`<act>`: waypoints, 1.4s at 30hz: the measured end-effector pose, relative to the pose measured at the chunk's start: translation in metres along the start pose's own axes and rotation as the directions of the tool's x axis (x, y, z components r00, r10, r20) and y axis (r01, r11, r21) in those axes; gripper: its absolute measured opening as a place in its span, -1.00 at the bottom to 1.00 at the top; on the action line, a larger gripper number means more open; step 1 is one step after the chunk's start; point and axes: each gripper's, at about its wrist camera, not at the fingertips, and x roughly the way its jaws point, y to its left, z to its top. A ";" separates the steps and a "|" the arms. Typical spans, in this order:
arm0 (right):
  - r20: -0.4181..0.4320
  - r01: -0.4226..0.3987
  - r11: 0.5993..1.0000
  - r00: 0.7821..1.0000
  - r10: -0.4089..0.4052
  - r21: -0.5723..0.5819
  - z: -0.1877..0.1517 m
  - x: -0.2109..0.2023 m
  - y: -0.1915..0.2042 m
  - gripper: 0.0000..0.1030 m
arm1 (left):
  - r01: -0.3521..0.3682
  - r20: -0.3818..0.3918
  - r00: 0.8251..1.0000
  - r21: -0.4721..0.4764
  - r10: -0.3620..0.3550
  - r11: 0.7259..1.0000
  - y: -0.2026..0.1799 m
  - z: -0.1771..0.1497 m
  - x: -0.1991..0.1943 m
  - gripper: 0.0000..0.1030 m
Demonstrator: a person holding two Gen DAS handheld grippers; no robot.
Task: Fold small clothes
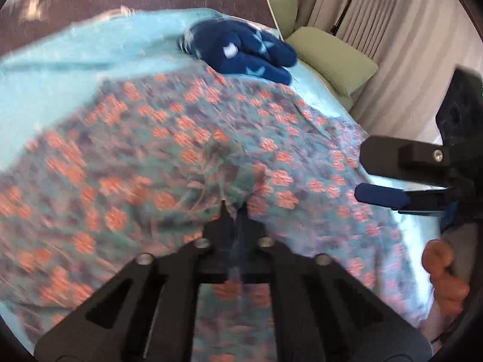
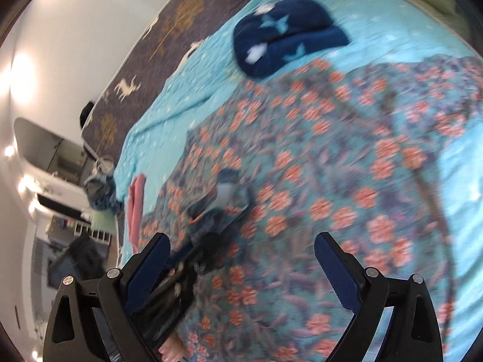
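A floral garment [image 1: 187, 150] with orange flowers on teal lies spread over the light blue bedspread [image 1: 60, 60]. My left gripper [image 1: 234, 211] is shut on a pinched fold of this garment. It also shows in the right wrist view [image 2: 208, 220], gripping the cloth [image 2: 332, 181]. My right gripper [image 2: 241, 259] is open and empty, hovering just above the garment. In the left wrist view it [image 1: 362, 175] reaches in from the right edge. A folded navy fleece piece [image 1: 241, 51] with pale butterflies lies beyond the garment, also seen in the right wrist view [image 2: 283, 36].
Green pillows [image 1: 332, 57] and grey curtains [image 1: 407, 30] lie at the bed's head. A dark blanket with deer and trees [image 2: 169, 45] covers the far side. A pink cloth [image 2: 134, 205] and a bluish bundle [image 2: 99, 190] sit near the bed's edge.
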 end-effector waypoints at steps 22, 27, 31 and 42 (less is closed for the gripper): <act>-0.188 -0.053 0.998 0.981 0.048 -0.022 -0.018 0.047 -0.003 0.82 | 0.014 0.040 0.999 -0.007 -0.014 1.000 0.007 -0.071 -0.066 -0.28; -0.199 -0.078 0.993 0.978 0.058 -0.092 -0.015 0.057 0.001 0.59 | -0.136 0.095 0.984 -0.139 0.149 0.981 0.067 -0.092 -0.104 -0.18; -0.168 -0.129 0.987 0.979 0.111 -0.099 0.002 0.075 -0.009 0.23 | -0.165 0.084 0.976 -0.323 0.202 0.932 0.122 -0.109 -0.125 -0.07; 0.062 -0.181 0.957 0.978 0.200 -0.226 0.035 0.021 0.026 -0.92 | -0.016 0.153 0.985 -0.351 0.075 0.936 0.126 -0.088 -0.112 -0.07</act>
